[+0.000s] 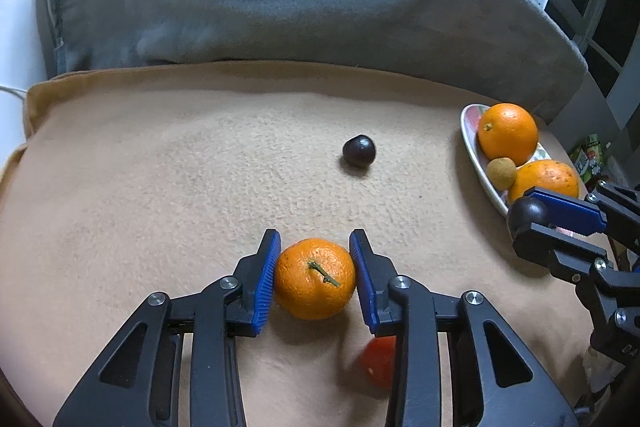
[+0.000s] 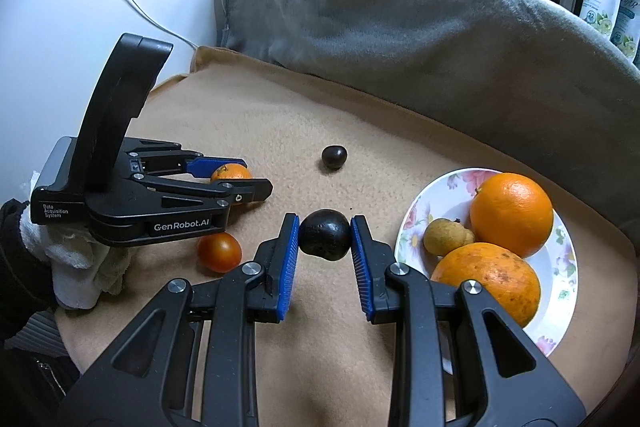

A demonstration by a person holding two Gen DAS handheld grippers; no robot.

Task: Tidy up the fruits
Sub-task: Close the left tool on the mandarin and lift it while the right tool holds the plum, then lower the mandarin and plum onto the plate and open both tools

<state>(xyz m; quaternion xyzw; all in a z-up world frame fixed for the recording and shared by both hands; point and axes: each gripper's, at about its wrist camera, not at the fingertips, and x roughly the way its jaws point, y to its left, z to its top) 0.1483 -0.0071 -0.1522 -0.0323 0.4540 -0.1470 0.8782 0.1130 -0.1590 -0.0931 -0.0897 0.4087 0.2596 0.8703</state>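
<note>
Left gripper [image 1: 314, 277] jaws pinching mandarin [image 1: 315, 279], right gripper [image 2: 325, 237] pinching dark fruit [image 2: 325, 235] beside plate [image 2: 560, 291] rim.

I am counting three oranges: one mandarin [image 1: 315, 279] and two larger oranges [image 2: 511, 214] [image 2: 486, 281]. I am seeing two dark round fruits [image 2: 325, 235] [image 2: 334, 157], one small red tomato [image 2: 219, 252], one tan longan-like fruit [image 2: 446, 236], and one floral plate [image 2: 424, 207].
</note>
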